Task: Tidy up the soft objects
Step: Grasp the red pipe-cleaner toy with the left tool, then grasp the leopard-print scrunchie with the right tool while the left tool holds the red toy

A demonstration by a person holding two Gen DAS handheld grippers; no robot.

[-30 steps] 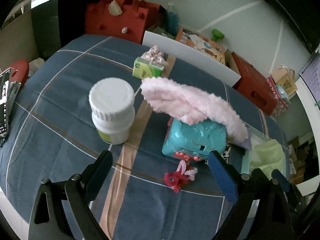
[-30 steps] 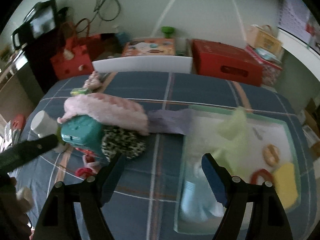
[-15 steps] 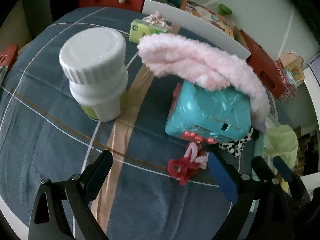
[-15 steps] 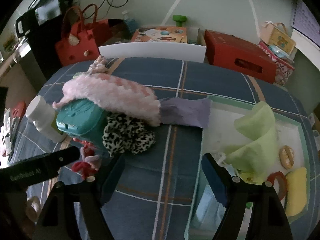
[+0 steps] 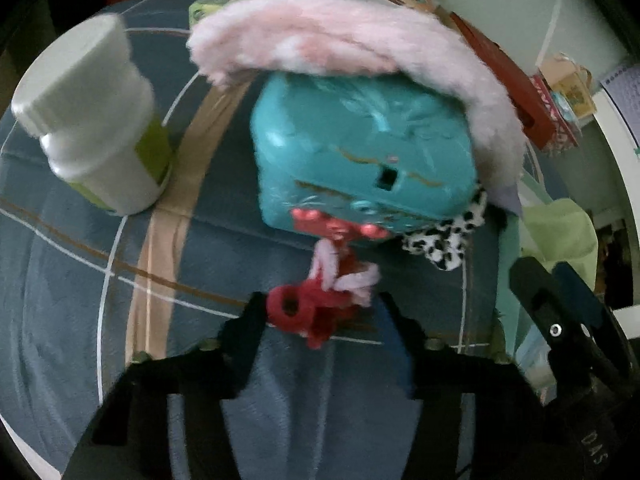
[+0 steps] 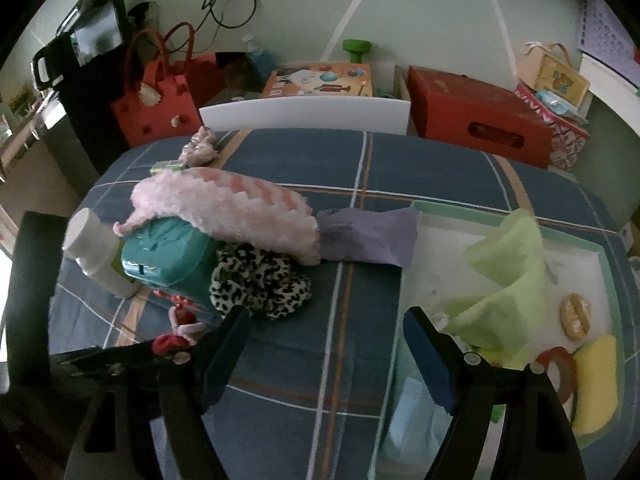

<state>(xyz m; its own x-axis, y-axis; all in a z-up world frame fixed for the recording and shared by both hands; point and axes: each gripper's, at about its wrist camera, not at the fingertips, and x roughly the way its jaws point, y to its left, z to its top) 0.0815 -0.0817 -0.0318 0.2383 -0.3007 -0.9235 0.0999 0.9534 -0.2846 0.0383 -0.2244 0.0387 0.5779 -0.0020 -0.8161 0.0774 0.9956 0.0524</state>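
A red and pink pipe-cleaner bow (image 5: 320, 304) lies on the blue checked cloth in front of a teal toy case (image 5: 360, 152). My left gripper (image 5: 324, 320) is down at the bow, its fingers close on both sides of it, partly closed around it. A fluffy pink sock (image 5: 352, 36) drapes over the case; it also shows in the right wrist view (image 6: 224, 204). A leopard scrunchie (image 6: 260, 280) lies beside the case. My right gripper (image 6: 326, 344) is open and empty above the cloth, left of the tray (image 6: 600, 248).
A white bottle (image 5: 92, 132) stands left of the case. A purple cloth (image 6: 364, 236) lies by the tray, which holds a green cloth (image 6: 504, 280), a yellow sponge (image 6: 596, 384) and small rings. Red bags and boxes stand behind the table.
My left gripper has moved forward and down to the bow, and its fingers have narrowed around it. My right gripper has shifted only slightly and stays open.
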